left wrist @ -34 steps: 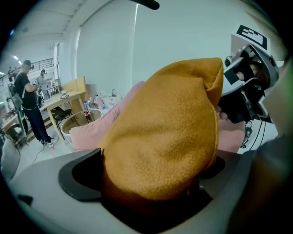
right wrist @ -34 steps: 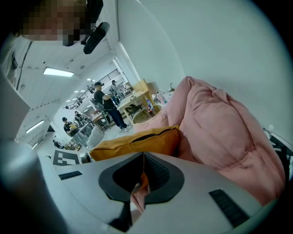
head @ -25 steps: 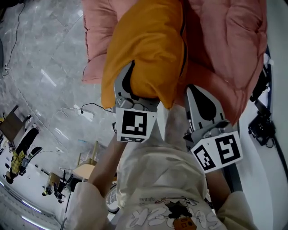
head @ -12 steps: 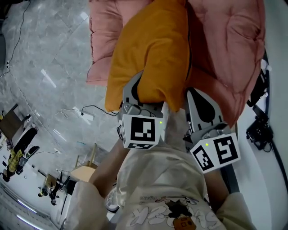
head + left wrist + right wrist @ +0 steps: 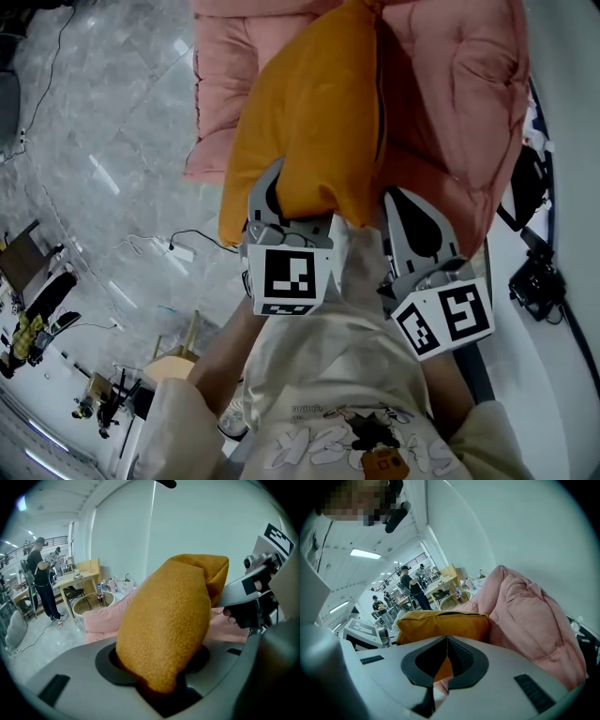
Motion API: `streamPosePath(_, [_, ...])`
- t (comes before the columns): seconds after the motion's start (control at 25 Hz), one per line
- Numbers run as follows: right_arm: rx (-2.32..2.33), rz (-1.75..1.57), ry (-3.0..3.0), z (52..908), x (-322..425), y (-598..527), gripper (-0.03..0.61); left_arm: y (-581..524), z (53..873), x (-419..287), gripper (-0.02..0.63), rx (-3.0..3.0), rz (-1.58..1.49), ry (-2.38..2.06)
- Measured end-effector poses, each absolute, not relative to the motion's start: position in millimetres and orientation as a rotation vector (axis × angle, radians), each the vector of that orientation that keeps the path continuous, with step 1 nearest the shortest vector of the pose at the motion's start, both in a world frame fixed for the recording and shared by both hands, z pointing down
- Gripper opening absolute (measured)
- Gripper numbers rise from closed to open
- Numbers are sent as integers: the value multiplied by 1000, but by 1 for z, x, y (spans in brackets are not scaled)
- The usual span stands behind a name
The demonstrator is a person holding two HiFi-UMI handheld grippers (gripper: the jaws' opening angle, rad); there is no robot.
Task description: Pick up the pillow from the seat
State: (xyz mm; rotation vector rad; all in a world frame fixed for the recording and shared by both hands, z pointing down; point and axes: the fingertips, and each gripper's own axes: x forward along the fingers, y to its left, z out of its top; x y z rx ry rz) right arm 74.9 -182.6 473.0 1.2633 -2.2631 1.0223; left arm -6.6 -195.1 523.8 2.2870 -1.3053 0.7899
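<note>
An orange pillow (image 5: pixel 314 112) stands on edge against the pink padded seat (image 5: pixel 459 103). My left gripper (image 5: pixel 300 202) is at the pillow's near end. Its jaws are closing, and the pads press into the pillow from both sides. In the left gripper view the pillow (image 5: pixel 164 620) bulges up out of the left gripper (image 5: pixel 159 667) and fills the middle. My right gripper (image 5: pixel 412 211) hangs just to the right of the pillow, over the seat's edge, shut with nothing held. In the right gripper view the pillow (image 5: pixel 440 625) lies just beyond the right gripper (image 5: pixel 446 641).
The pink seat (image 5: pixel 525 616) rises behind and to the right of the pillow. A cable (image 5: pixel 187 246) runs over the grey marble floor on the left. Black equipment (image 5: pixel 536 277) stands at the right. A round table (image 5: pixel 91 603) and a person (image 5: pixel 42 573) are further back.
The left gripper's jaws have closed in on the pillow's near end and now squeeze it. The pillow has shifted slightly right in the view. The right gripper has hardly moved.
</note>
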Motion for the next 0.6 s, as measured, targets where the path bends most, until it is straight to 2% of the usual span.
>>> streamPosePath(0.6, [1269,943,-2336,436,85,-178,23,-183,470,-10,215,2209,640,-1445])
